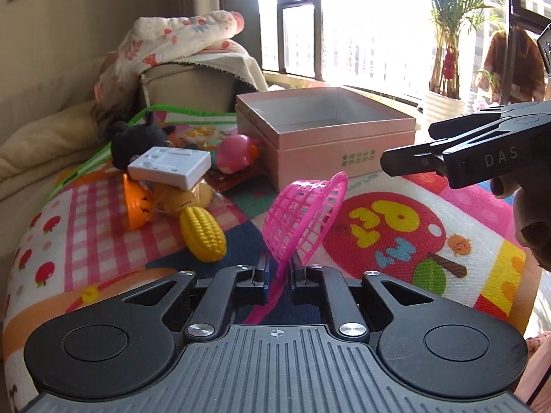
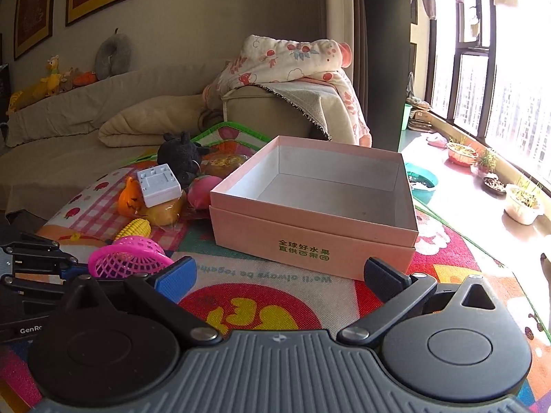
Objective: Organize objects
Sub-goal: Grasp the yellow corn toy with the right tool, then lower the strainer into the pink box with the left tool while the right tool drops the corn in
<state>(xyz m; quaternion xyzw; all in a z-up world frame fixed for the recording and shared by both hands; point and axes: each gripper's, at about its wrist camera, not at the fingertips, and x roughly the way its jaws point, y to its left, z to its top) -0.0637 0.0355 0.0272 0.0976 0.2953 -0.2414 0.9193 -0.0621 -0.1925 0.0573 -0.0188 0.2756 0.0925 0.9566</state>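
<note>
fingers [image 1: 265, 270] of the left gripper [image 1: 279, 268] pinch the pink mesh basket [image 1: 304, 216] by its rim, near the empty pink box [image 1: 341, 148]; right gripper [image 2: 280, 277] fingers are spread, holding nothing. toy corn [image 1: 203, 237], white block [image 1: 168, 167] and black plush [image 1: 137, 141] lie unsorted on the play mat [image 1: 396, 227], far left.

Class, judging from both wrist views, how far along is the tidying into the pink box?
Done: nothing; the pink box is empty. In hand: the left gripper is shut on the pink basket; the right gripper is open, holding nothing. Left: toy corn, white block and black plush lie on the mat.
</note>
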